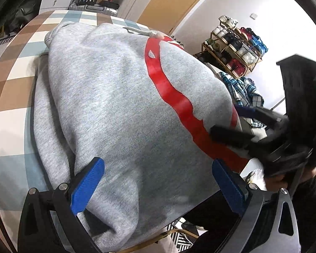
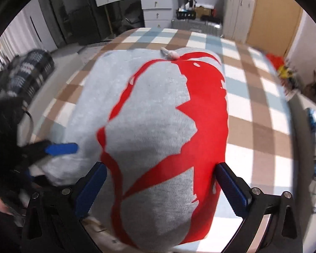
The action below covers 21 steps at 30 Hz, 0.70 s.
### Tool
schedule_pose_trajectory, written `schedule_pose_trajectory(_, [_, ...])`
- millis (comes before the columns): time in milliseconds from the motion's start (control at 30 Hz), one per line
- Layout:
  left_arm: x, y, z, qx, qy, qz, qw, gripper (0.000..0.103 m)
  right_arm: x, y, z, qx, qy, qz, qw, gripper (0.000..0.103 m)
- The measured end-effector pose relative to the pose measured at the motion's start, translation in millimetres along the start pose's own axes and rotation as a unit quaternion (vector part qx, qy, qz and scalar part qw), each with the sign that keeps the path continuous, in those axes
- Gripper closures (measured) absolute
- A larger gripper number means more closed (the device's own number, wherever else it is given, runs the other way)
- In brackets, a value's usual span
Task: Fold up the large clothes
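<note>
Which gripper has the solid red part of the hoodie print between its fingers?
The right gripper: broad solid red of the hoodie print fills the space by its right finger. The left gripper spans plain grey, with only a red stripe farther off.

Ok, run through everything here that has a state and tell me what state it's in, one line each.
Grey hoodie: folded into a bundle, lying on the checked bedcover, near edge hanging over the side.
Drawstring: loose on top of the far end.
Left gripper: open, fingers either side of the near edge.
Right gripper: open, straddling the near edge.
White drawers: shut.
</note>
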<state>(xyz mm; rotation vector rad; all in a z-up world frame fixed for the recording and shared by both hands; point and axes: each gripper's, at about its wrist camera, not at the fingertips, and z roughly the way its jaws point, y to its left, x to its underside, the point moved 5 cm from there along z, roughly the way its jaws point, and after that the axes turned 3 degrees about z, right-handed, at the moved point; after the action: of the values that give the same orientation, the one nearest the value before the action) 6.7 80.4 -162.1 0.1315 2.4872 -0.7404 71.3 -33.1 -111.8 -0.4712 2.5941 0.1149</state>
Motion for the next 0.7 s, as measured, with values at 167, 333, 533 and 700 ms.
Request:
schedule_pose_trajectory(167, [1, 0, -2, 0.005, -0.002, -0.005, 1.0, 0.004, 7, -10, 26, 0.051, 0.048, 0.008, 0.998, 0.0])
schedule_pose_trajectory(333, [1, -1, -2, 0.008, -0.002, -0.006, 0.9999, 0.004, 8, -23, 34, 0.017, 0.055, 0.041, 0.998, 0.0])
schedule_pose_trajectory(533, [1, -1, 0, -0.003, 0.002, -0.001, 1.0, 0.004, 14, -15, 42, 0.038, 0.046, 0.005, 0.998, 0.0])
schedule_pose_trajectory(700, [2, -7, 4, -0.019, 0.006, 0.017, 0.9997, 0.004, 15, -17, 52, 0.036, 0.06, -0.009, 0.997, 0.0])
